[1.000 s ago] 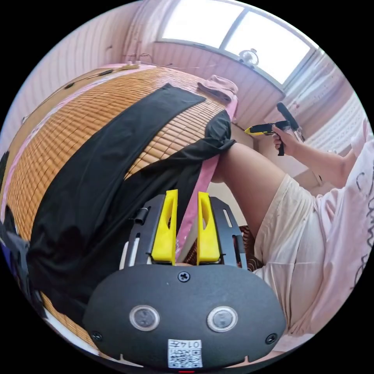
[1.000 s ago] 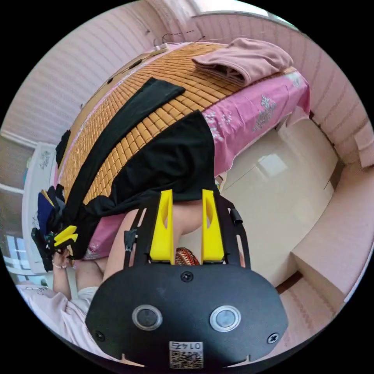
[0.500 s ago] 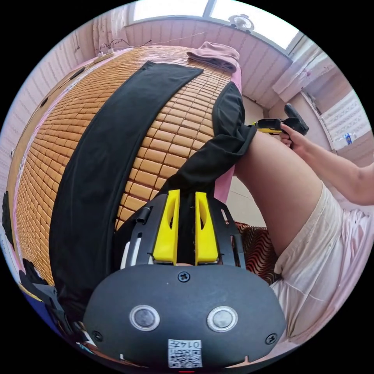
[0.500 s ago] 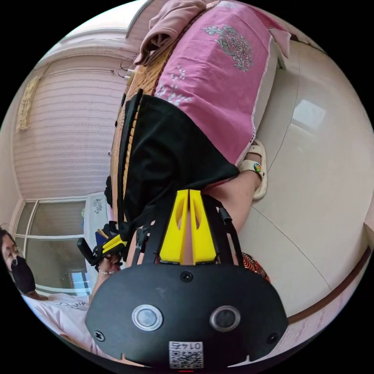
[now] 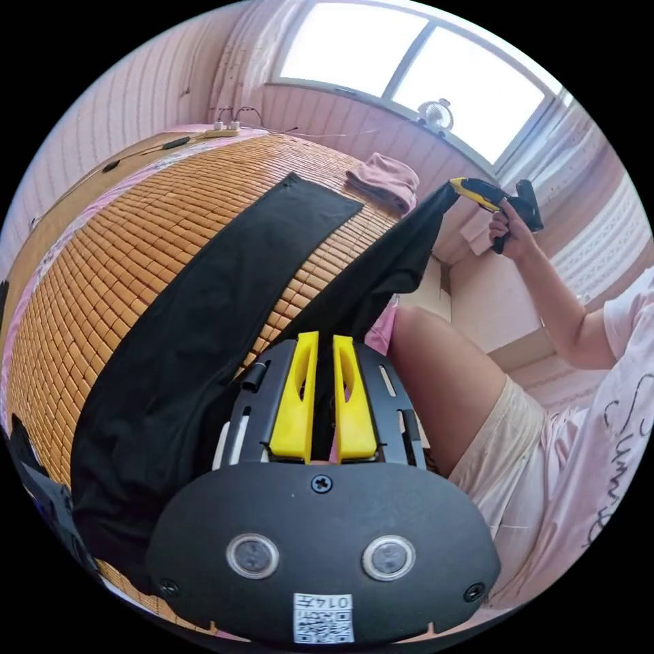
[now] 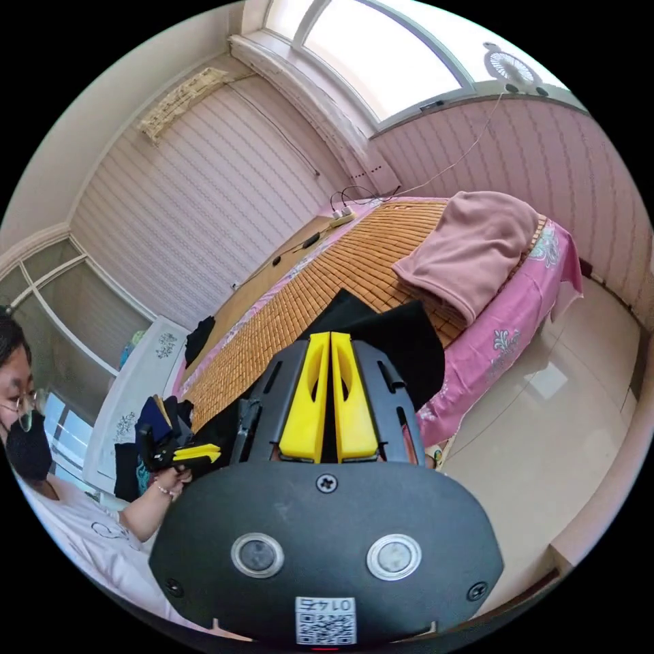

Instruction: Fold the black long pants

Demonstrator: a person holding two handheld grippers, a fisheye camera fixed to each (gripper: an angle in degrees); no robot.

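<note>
Right hand-held gripper (image 5: 470, 193) raised, pants (image 5: 225, 300) hem lifted off mat (image 5: 136, 231)

The black long pants (image 5: 204, 320) ran under the left tongs (image 5: 320, 402), their waist end hidden there.

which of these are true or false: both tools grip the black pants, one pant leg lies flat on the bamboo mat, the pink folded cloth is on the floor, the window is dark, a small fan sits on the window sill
1. Both tools grip the black pants. True: the left tool and the right tool are each shut on black fabric.
2. One pant leg lies flat on the bamboo mat. True.
3. The pink folded cloth is on the floor. False: it lies on the mat near the bed's edge.
4. The window is dark. False: it is bright with daylight.
5. A small fan sits on the window sill. True.
</note>
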